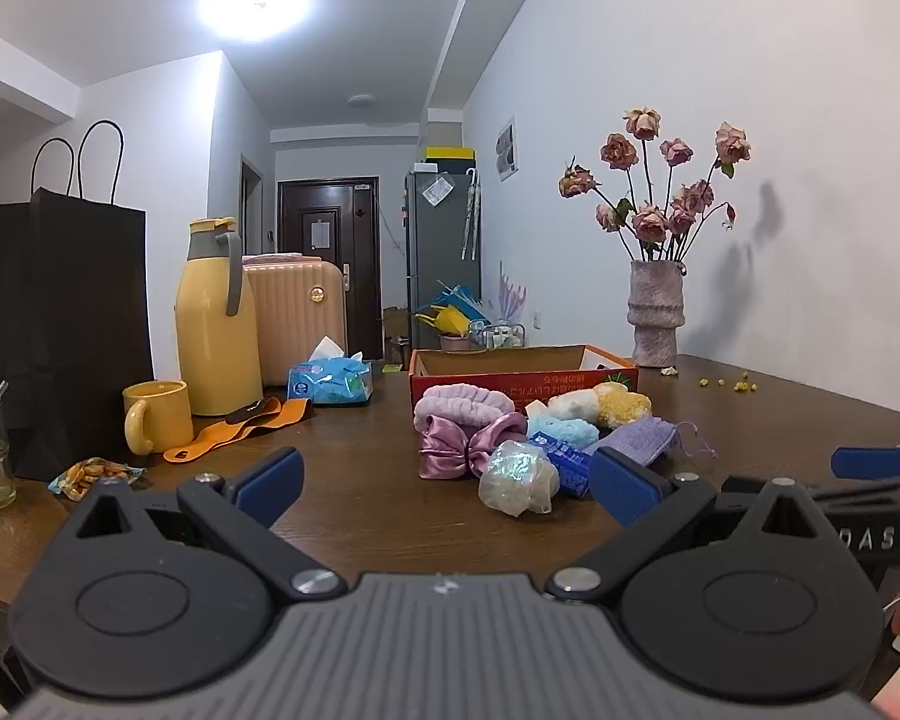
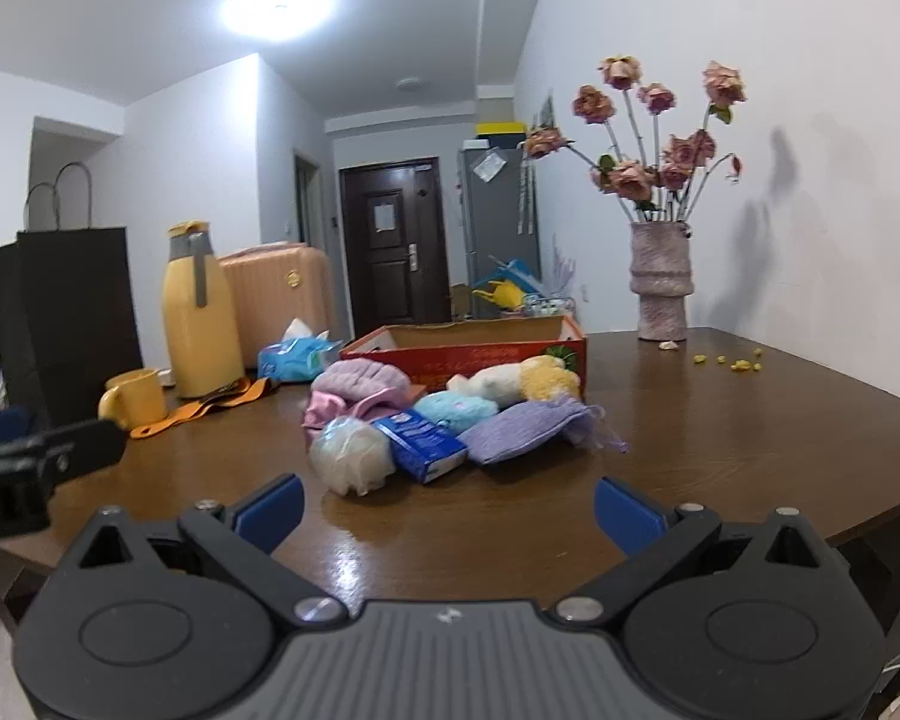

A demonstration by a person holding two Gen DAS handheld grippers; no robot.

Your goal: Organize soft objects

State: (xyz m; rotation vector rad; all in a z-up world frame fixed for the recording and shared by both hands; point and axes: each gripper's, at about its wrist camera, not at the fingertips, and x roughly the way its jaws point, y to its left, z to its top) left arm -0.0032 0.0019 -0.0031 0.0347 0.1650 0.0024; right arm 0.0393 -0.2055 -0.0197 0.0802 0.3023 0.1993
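A pile of soft objects lies on the brown table in front of an open red cardboard box point(image 1: 522, 381) point(image 2: 468, 354). In it are a lilac fluffy headband point(image 1: 463, 401) point(image 2: 360, 379), a purple satin bow point(image 1: 468, 444), a whitish mesh puff point(image 1: 519, 478) point(image 2: 350, 455), a blue packet point(image 1: 567, 461) point(image 2: 427, 444), a light blue sponge point(image 1: 564, 429) point(image 2: 453, 409), a white and yellow plush point(image 1: 606, 405) point(image 2: 522, 381) and a lavender knit pouch point(image 1: 645, 441) point(image 2: 525, 432). My left gripper point(image 1: 447, 483) is open and empty, short of the pile. My right gripper point(image 2: 447, 507) is open and empty, also short of it.
On the left stand a black paper bag point(image 1: 69, 324), a yellow thermos point(image 1: 216, 324), a yellow mug point(image 1: 153, 417), an orange strap point(image 1: 234, 429), a tissue pack point(image 1: 330, 381) and a snack packet point(image 1: 93, 477). A vase of dried roses point(image 1: 657, 318) point(image 2: 660, 282) stands by the wall.
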